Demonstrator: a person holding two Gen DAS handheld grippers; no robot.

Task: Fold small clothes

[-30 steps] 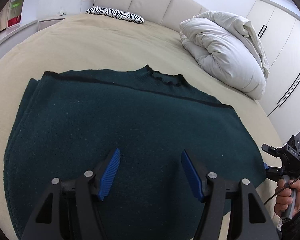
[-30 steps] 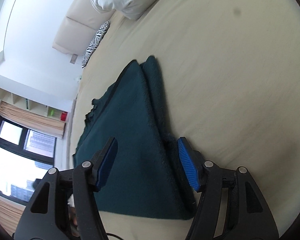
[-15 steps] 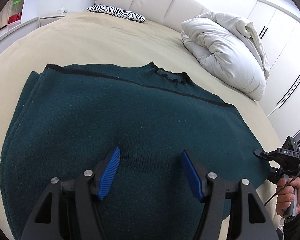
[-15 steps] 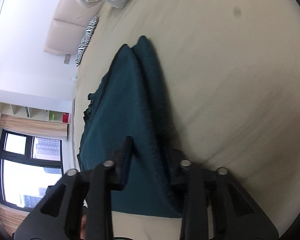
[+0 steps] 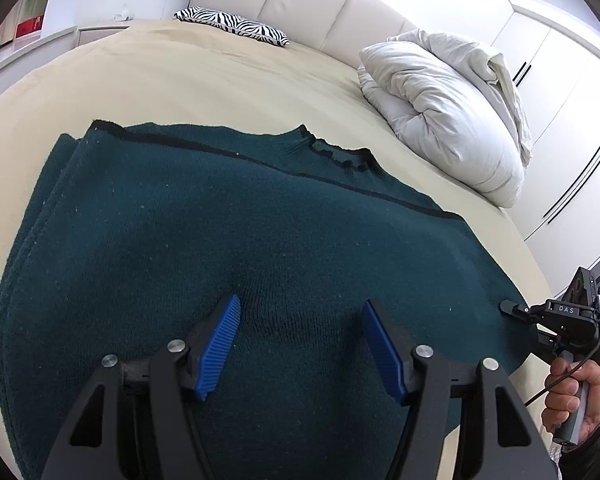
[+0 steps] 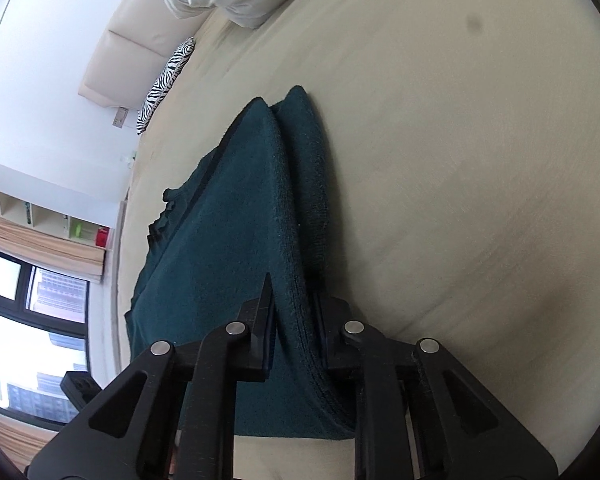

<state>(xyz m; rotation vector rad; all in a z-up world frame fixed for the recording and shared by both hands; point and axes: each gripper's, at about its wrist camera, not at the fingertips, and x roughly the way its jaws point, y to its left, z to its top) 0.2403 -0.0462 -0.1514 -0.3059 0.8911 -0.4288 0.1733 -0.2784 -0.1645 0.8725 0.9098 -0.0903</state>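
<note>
Between the right hand-held gripper [image 6: 294,320] fingers sits the sweater's [image 6: 236,216] edge.

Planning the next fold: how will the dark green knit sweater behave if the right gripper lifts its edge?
The dark green knit sweater looks thick and soft, so it will likely drape and sag. The right gripper clamps several stacked layers, which may slide apart. It probably won't slip on the beige bedsheet.

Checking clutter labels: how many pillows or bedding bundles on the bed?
2: a zebra-striped pillow by the headboard, and a bunched white duvet at the bed's right side. Others may lie outside view.
</note>
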